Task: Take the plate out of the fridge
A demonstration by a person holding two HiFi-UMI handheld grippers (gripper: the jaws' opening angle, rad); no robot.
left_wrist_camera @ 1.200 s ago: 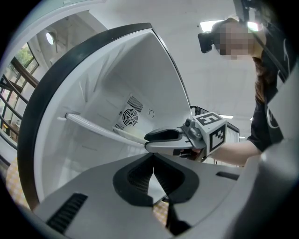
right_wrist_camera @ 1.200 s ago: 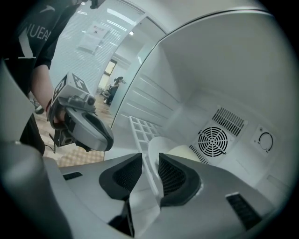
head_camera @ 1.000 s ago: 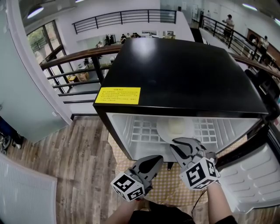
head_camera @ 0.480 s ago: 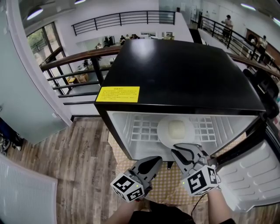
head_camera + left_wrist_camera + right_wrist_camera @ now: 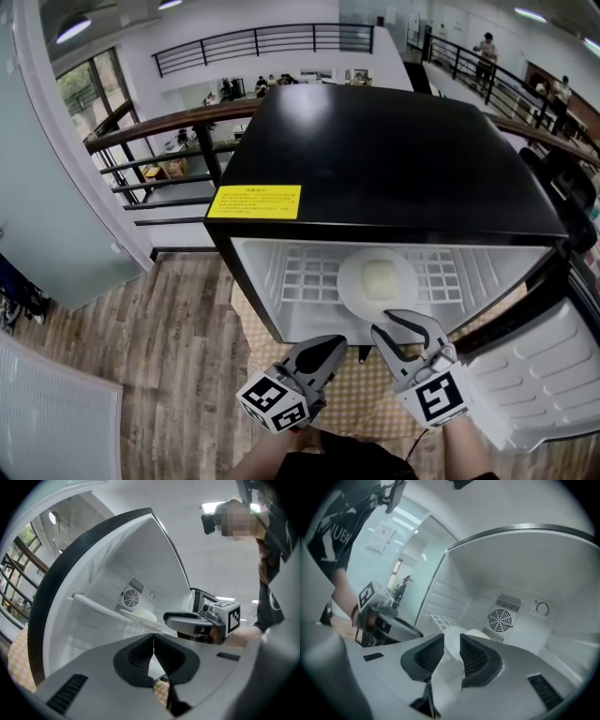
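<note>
A white plate (image 5: 354, 281) with a pale lump of food rests on the wire shelf (image 5: 305, 277) inside the open black fridge (image 5: 394, 159). My right gripper (image 5: 408, 326) is level with the fridge's front opening, just before the plate's near rim. Its jaws have just been opening and now stand apart. In the right gripper view the plate (image 5: 450, 656) shows white in the gap of the right gripper (image 5: 452, 637), with no pad pressing on it. My left gripper (image 5: 337, 341) hangs lower and to the left, shut and empty. The left gripper view shows the left gripper (image 5: 153, 637) with its pads closed together.
The fridge door (image 5: 544, 375) hangs open to the right, close to my right hand. A yellow label (image 5: 253, 202) sits on the fridge top. A checkered mat (image 5: 361, 398) lies below the fridge, with wood flooring (image 5: 159, 328) to the left and railings behind.
My right gripper has pulled back from the plate's rim toward me and its jaws have spread apart. The plate remains on the shelf. The left gripper has stayed put.
</note>
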